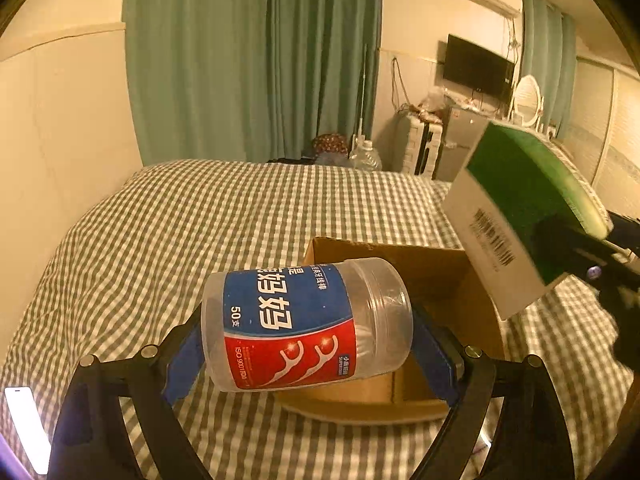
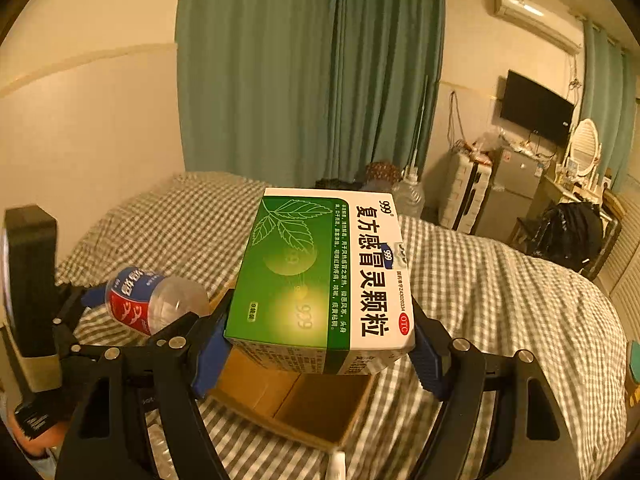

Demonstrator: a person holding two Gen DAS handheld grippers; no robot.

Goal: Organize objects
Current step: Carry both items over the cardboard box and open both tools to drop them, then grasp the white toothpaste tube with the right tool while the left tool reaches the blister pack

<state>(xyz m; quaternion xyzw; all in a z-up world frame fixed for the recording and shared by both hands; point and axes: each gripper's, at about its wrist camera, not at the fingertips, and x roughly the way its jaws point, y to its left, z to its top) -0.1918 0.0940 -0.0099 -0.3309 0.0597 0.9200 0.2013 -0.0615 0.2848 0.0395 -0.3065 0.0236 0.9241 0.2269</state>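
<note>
Cardboard box (image 1: 436, 276) below both loads: left gripper (image 1: 308, 344) clamped on floss jar (image 1: 304, 324), right gripper (image 2: 320, 344) clamped on medicine carton (image 2: 320, 276), poised for dropping in.

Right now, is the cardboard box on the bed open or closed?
Open. The cardboard box shows its bare brown inside from above, under the held medicine box; the left wrist view shows its raised wall.

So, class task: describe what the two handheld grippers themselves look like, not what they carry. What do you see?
Both match. The left gripper and the right gripper each have black angular linkage arms joined by round silver bolts, and jaws lined with blue ribbed pads. From the right wrist view, the left gripper's body looks like a black block. No cables or sleeves are visible.
</note>
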